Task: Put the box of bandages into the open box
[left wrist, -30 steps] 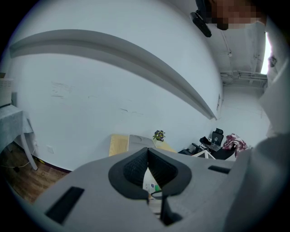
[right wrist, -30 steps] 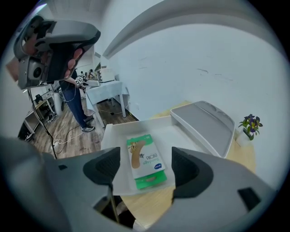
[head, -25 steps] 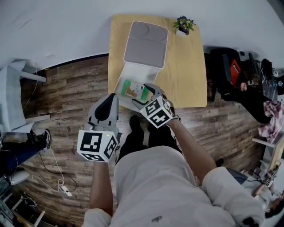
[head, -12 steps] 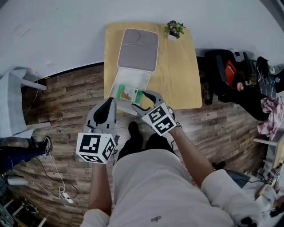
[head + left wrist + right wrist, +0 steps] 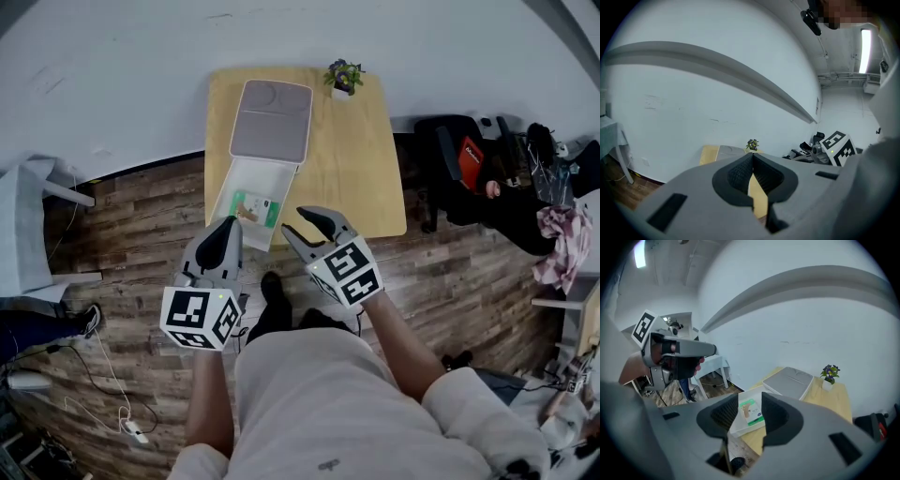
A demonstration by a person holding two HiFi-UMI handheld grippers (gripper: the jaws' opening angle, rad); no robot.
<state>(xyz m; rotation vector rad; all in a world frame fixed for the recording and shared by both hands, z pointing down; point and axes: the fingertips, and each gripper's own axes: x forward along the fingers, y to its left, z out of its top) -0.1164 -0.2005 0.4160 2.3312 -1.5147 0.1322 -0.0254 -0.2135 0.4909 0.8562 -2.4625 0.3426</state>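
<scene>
Nearest the person, the left gripper (image 5: 229,225) is held with its jaws pressed together on nothing, idle beside the work. The right gripper (image 5: 293,220), just short of the counter (image 5: 352,178) edge, has empty jaws that are closing. Beyond it, the box of bandages (image 5: 249,208) lies flat inside the open box (image 5: 279,178), seemingly on its floor, so the placing looks done. Farther off, the lid (image 5: 272,122) lies folded back.

Left tool (image 5: 225,227): jaws pressed together, empty, pointing toward 12 o'clock.
Right tool (image 5: 307,223): jaws apart and closing, nothing between them, pointing toward 11 o'clock.
Forearms (image 5: 208,398): bare, both extended forward.
</scene>
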